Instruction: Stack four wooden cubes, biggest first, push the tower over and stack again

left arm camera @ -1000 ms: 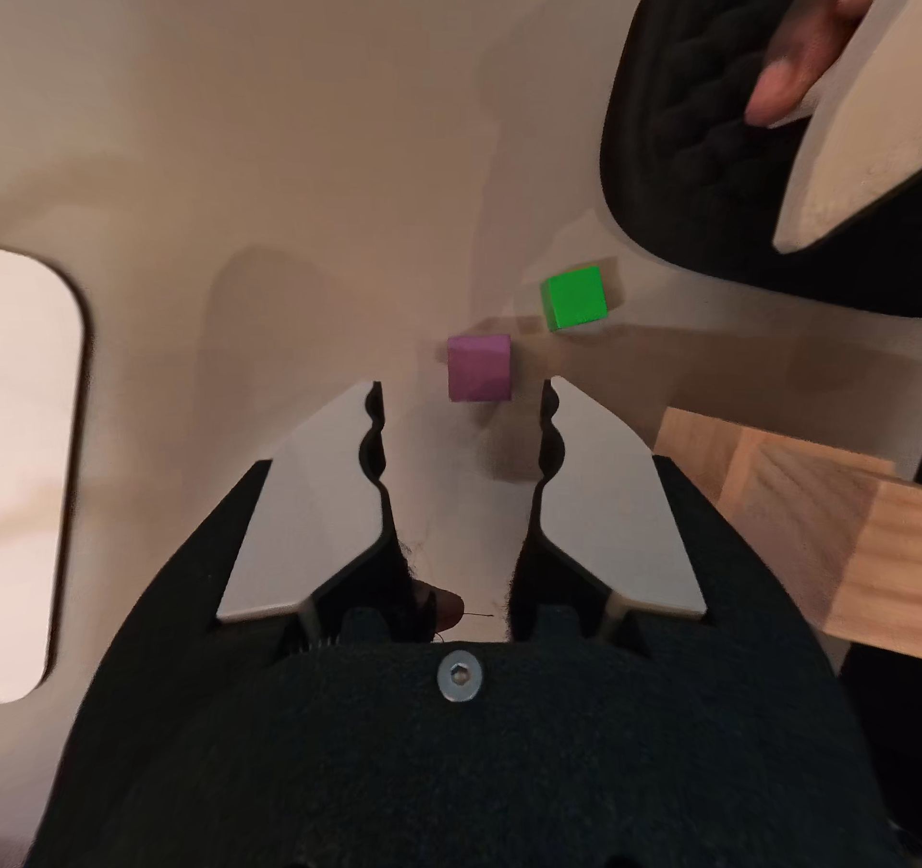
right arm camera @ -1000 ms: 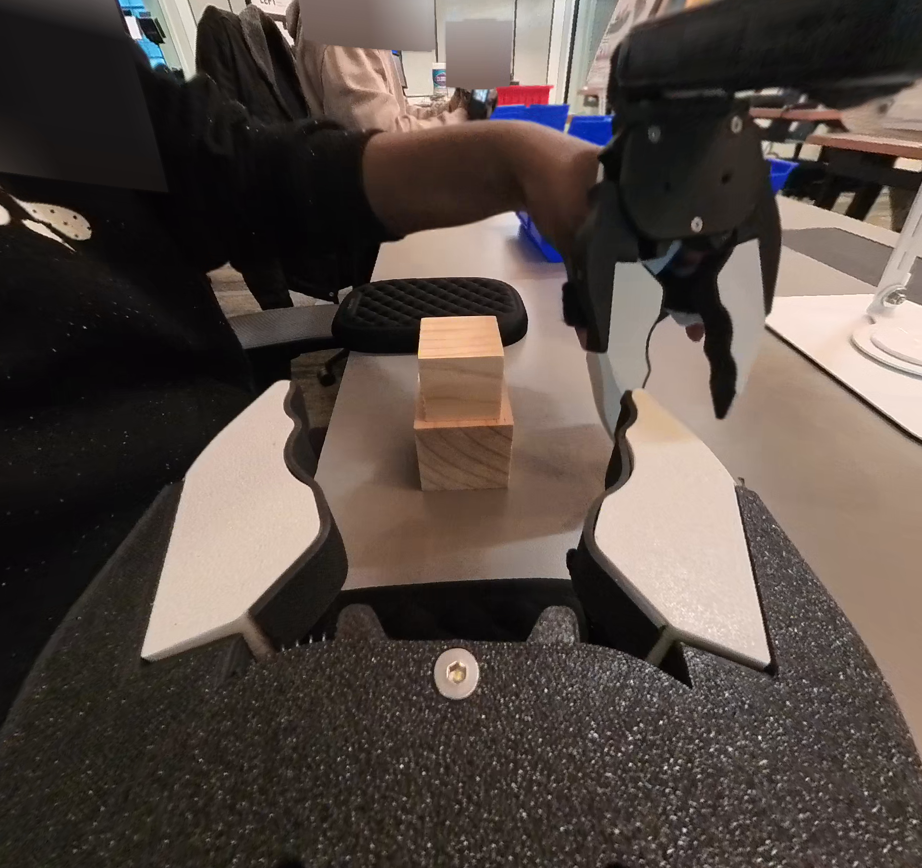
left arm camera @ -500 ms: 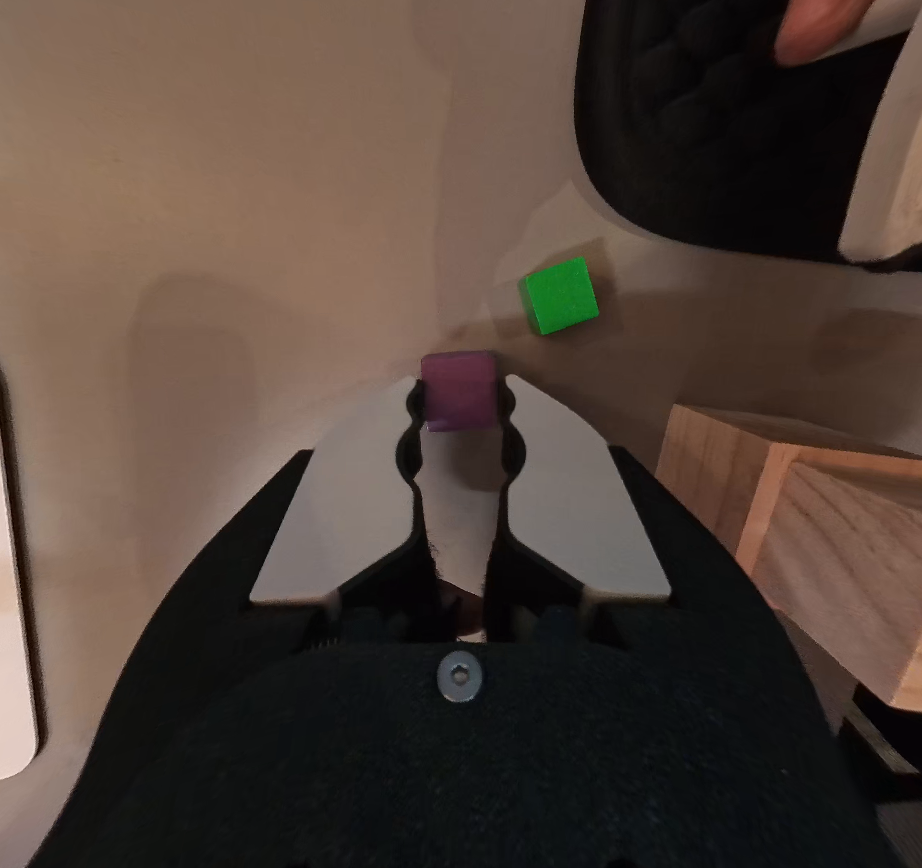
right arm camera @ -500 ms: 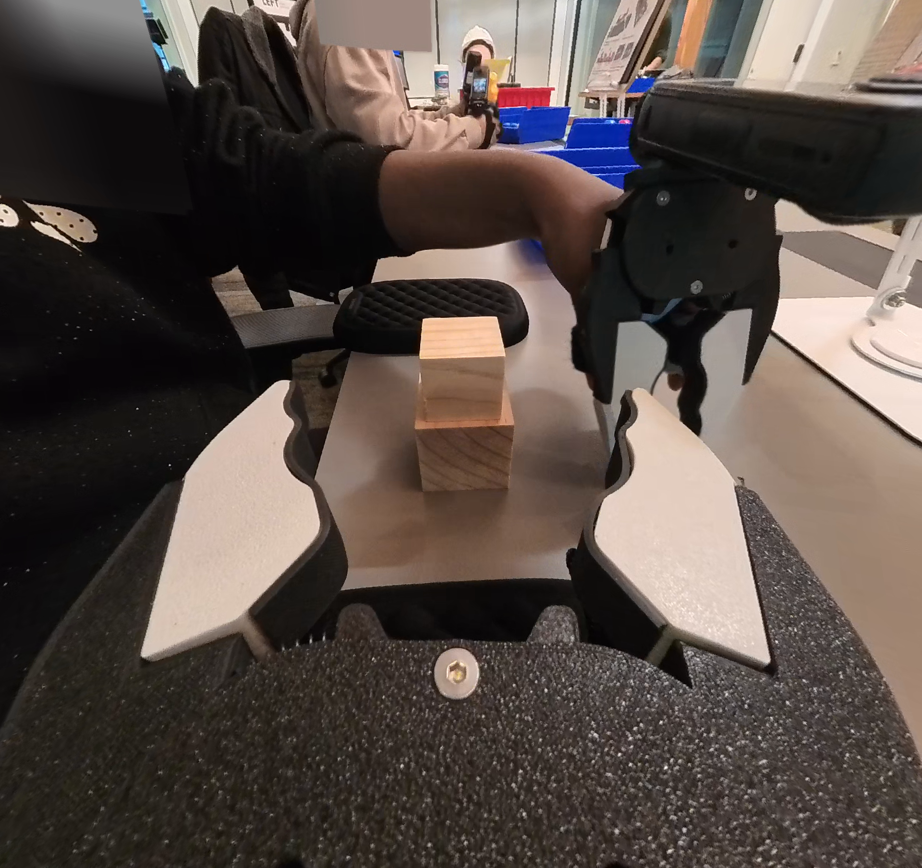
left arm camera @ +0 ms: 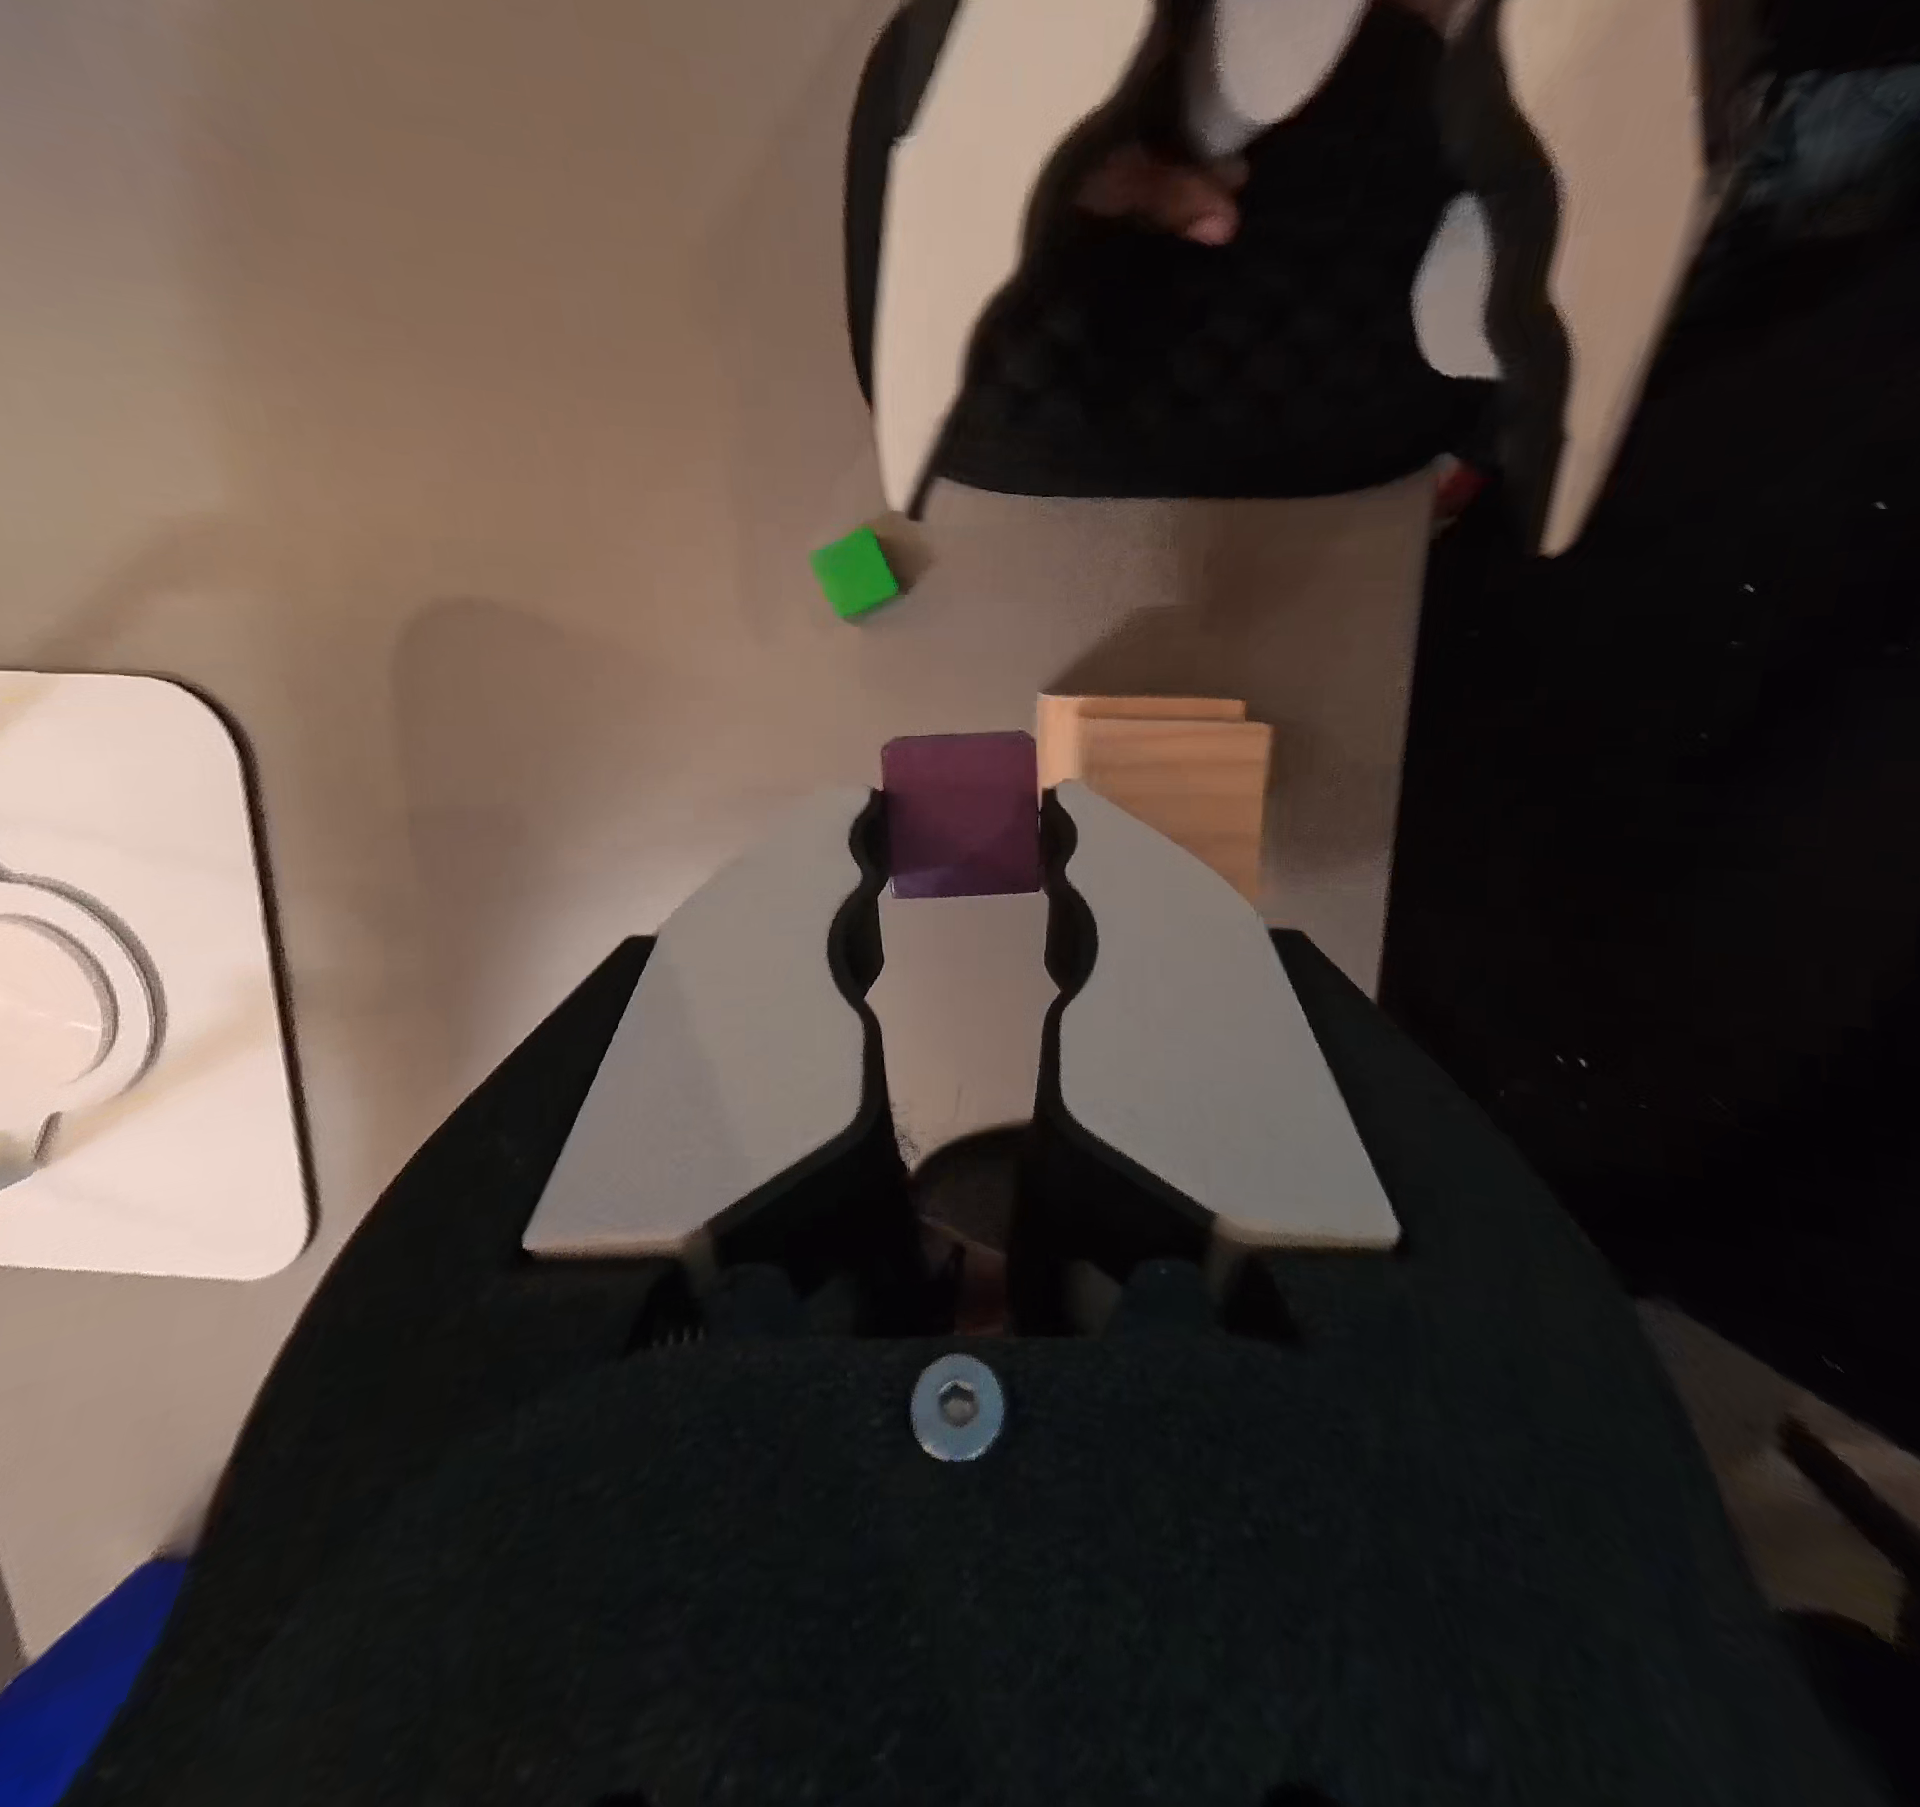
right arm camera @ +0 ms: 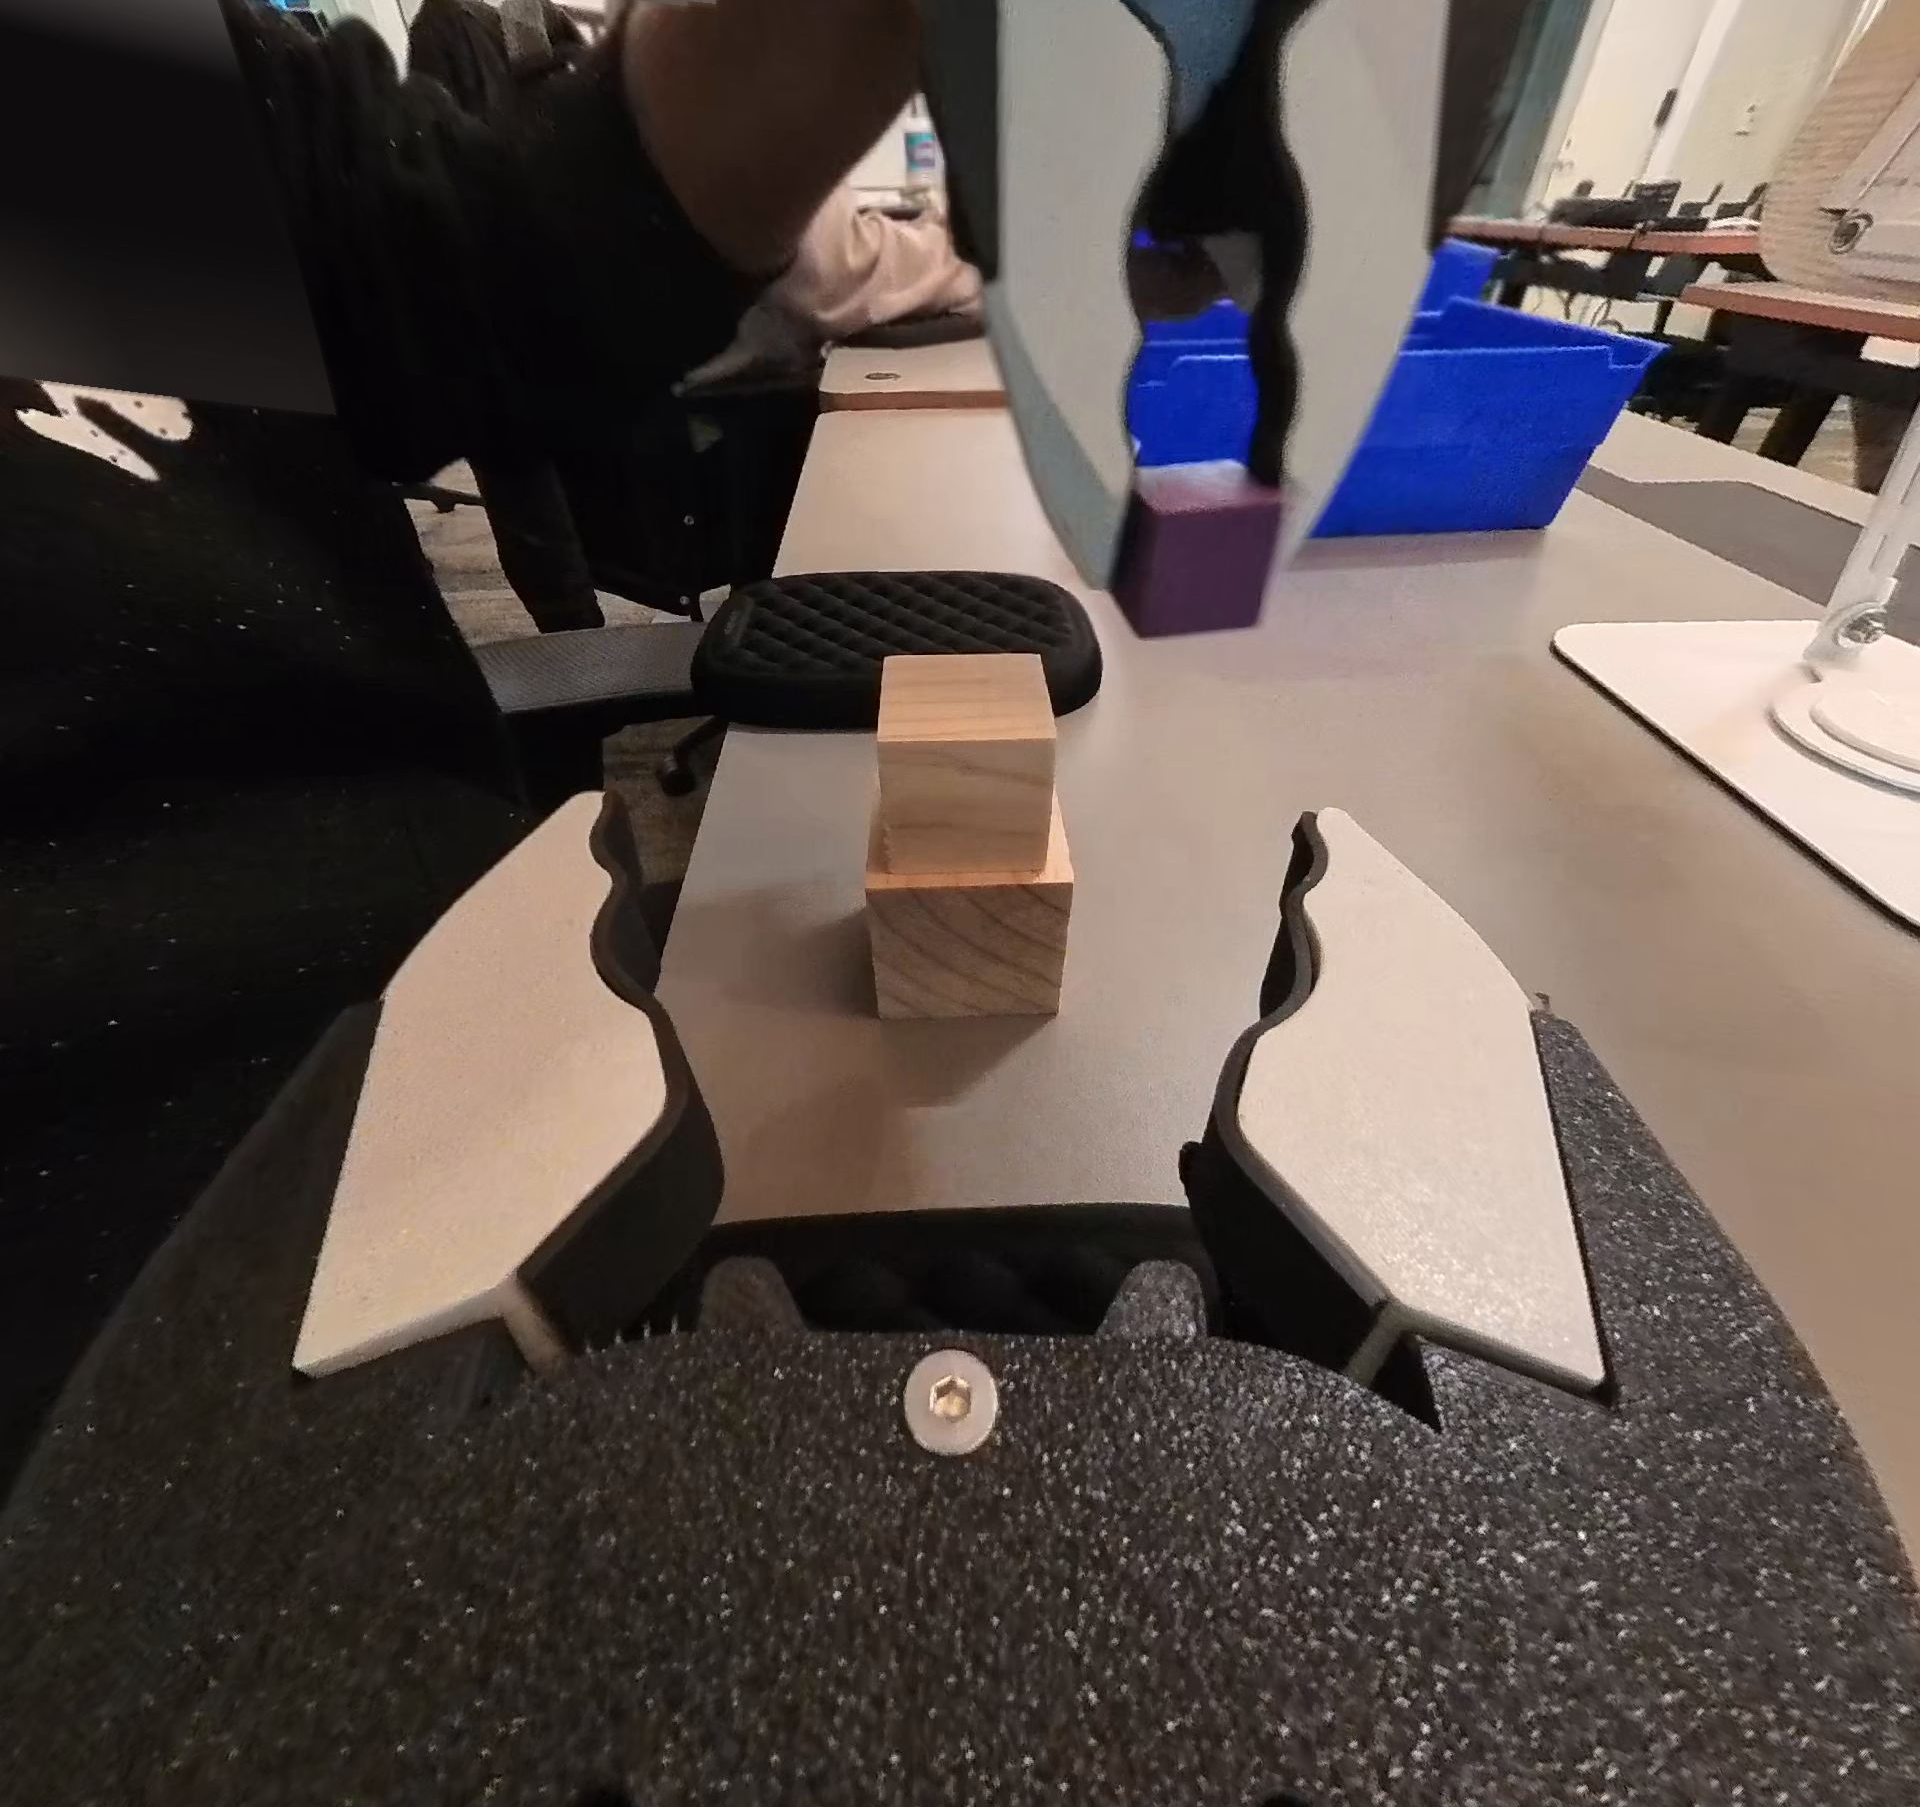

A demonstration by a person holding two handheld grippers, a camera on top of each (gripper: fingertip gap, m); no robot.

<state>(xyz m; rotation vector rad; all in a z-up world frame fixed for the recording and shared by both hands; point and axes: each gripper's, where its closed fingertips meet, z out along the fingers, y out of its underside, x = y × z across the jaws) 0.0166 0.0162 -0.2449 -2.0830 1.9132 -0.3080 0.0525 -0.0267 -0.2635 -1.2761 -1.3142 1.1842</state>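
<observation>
Our left gripper (left arm camera: pixel 961 822) is closed on a purple cube (left arm camera: pixel 961 812), both pads pressing its sides, lifted clear of the bench (right arm camera: pixel 1351 822). Our right gripper (right arm camera: pixel 956 884) is wide open with nothing in it, facing two stacked wooden blocks (right arm camera: pixel 966 853) near the bench's edge. A green cube (left arm camera: pixel 854 573) lies farther in, by that edge.

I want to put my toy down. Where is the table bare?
Bare grey table lies between the stacked pale wooden cubes and the white board. Crowded: the left gripper holds a purple cube above.
</observation>
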